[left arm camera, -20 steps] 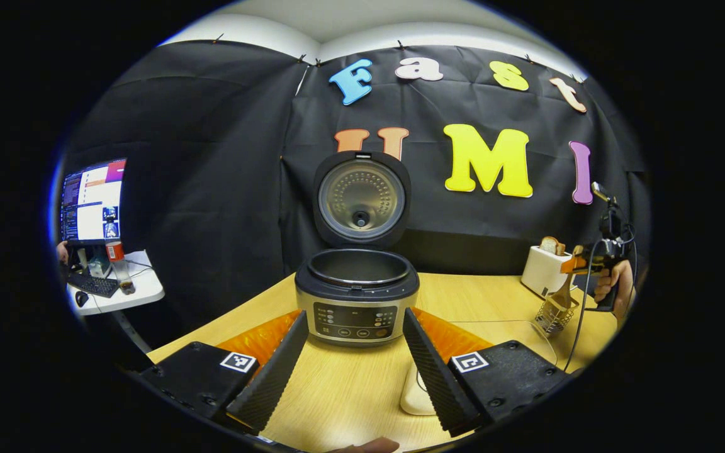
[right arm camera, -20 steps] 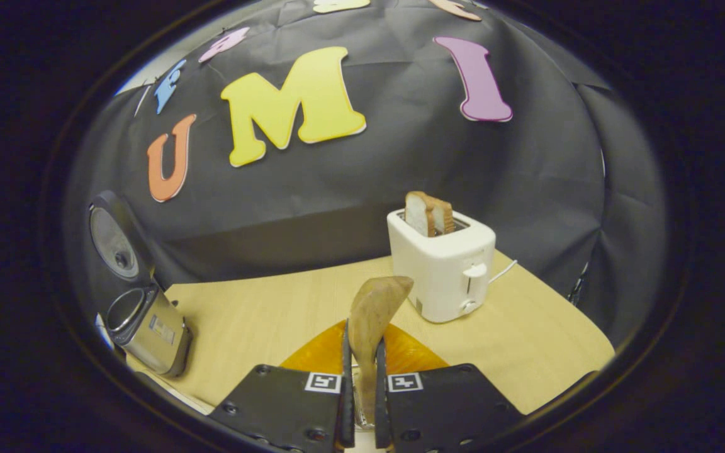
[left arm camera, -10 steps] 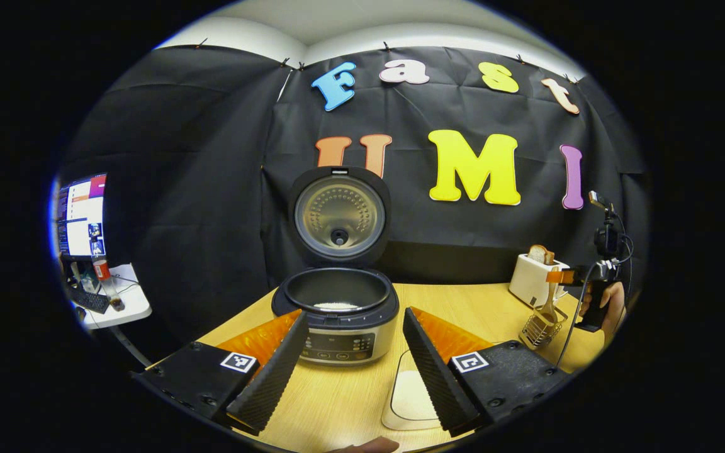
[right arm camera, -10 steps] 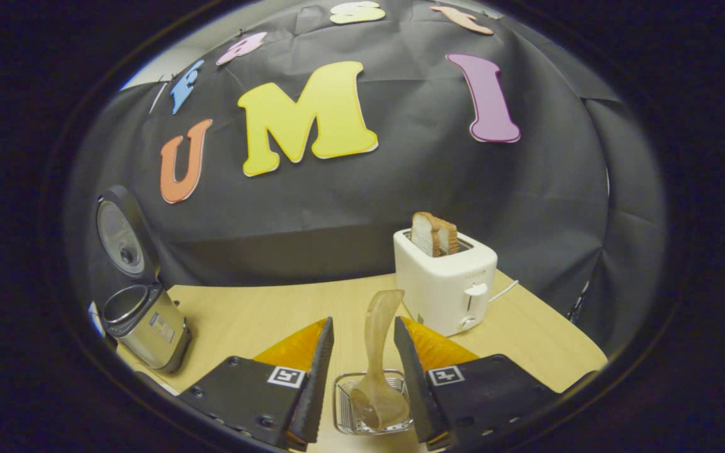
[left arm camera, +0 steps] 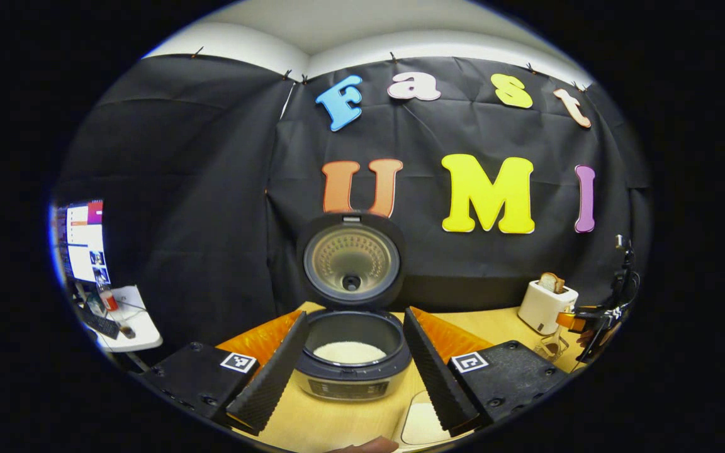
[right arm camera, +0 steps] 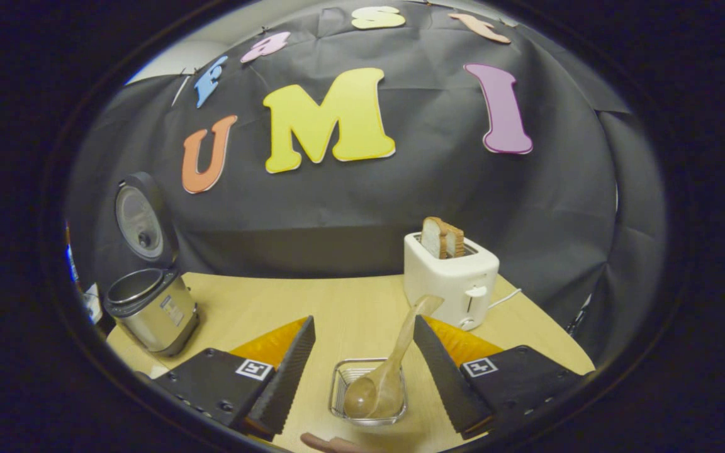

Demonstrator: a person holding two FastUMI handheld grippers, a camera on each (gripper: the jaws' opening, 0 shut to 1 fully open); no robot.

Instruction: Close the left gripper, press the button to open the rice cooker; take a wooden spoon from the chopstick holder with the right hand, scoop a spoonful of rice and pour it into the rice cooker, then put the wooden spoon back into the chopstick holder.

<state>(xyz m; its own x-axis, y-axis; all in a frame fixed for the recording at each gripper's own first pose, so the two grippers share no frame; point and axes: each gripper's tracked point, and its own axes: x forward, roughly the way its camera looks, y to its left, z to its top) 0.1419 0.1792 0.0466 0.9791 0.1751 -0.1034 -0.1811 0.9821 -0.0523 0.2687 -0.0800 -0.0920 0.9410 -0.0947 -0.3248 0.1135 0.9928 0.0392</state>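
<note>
The rice cooker stands open with its lid upright and white rice in the pot. My left gripper hangs open in front of it, holding nothing, one finger on each side of the pot in the view. In the right gripper view the wooden spoon leans bowl-down in the wire chopstick holder. My right gripper is open above the holder, its fingers apart from the spoon. The cooker sits far left there. The right gripper shows at the left gripper view's far right.
A white toaster with bread slices stands just behind the holder, also the toaster at the table's right. A clear dish of rice lies by my left gripper's right finger. A side table with a monitor is off left.
My right gripper has opened and let go of the spoon, which now rests in the holder, and has drawn back. My left gripper has risen and looks down into the pot.
</note>
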